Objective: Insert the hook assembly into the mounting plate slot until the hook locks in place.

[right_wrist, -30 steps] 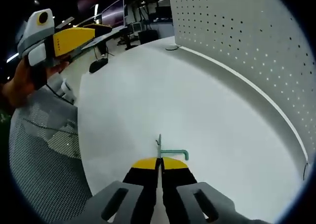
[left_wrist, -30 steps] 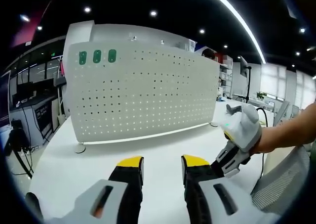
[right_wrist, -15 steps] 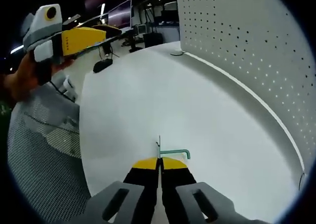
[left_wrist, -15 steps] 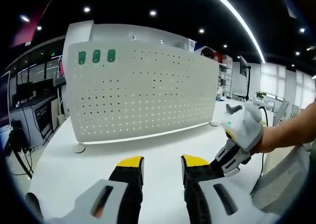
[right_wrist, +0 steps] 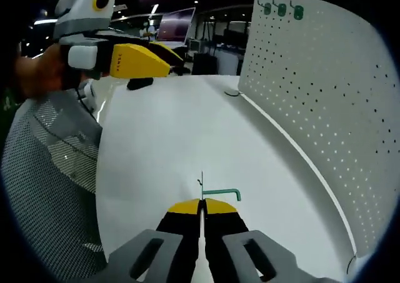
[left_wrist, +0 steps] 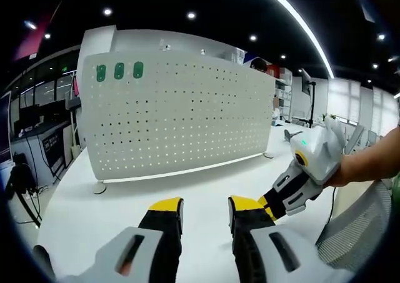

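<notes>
Right gripper view: hook assembly, green, pinched between the shut jaws of the right gripper, carried above the white table, well apart from the perforated mounting plate. Three green hooks already sit along the plate's top edge. Left gripper: jaws parted a little, holding nothing, hovering over the table facing the plate. Risks, as judged: the thin hook twisting in so narrow a pinch; its prongs missing the small holes; the freestanding plate tipping under push.

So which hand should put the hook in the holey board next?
Right. The right gripper is already shut on the green hook, pegboard beside it. The left gripper is open, holding nothing.
</notes>
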### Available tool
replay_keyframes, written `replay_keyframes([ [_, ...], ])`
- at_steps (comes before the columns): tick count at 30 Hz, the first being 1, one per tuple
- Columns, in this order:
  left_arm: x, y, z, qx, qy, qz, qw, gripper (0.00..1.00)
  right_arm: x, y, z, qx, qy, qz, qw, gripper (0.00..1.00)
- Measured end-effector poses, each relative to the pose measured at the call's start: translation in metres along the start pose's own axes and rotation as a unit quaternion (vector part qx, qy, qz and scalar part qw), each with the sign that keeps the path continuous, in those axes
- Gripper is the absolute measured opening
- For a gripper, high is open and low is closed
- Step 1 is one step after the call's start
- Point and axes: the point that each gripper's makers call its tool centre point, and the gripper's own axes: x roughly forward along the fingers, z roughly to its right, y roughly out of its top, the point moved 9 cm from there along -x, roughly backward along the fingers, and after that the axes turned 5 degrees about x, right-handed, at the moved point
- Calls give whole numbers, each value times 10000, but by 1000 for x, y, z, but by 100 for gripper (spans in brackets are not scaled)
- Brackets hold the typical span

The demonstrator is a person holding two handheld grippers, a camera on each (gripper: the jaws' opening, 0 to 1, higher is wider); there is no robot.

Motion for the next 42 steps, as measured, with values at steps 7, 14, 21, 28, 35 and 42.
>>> replay_keyframes([
  [7,5,11,0,65,-357,-37,9993,30,-14,12,-2,-213,-32,190,9996,0],
  [14,20,24,-4,-226,-1157,-241,9927,28,-24,27,-4,-484,-68,395,9980,0],
  [21,39,26,-16,-1091,-1747,-494,9773,23,-31,41,-8,-738,-69,547,9957,0],
  [28,47,27,-17,-1550,-2260,-622,9597,23,-37,52,-10,-985,-68,693,9927,0],
  [35,53,22,-23,-1966,-2650,-867,9400,22,-39,61,-18,-1400,19,793,9870,0],
  [42,56,16,-21,-2311,-2974,-1081,9200,19,-37,66,-25,-1658,93,832,9826,0],
])
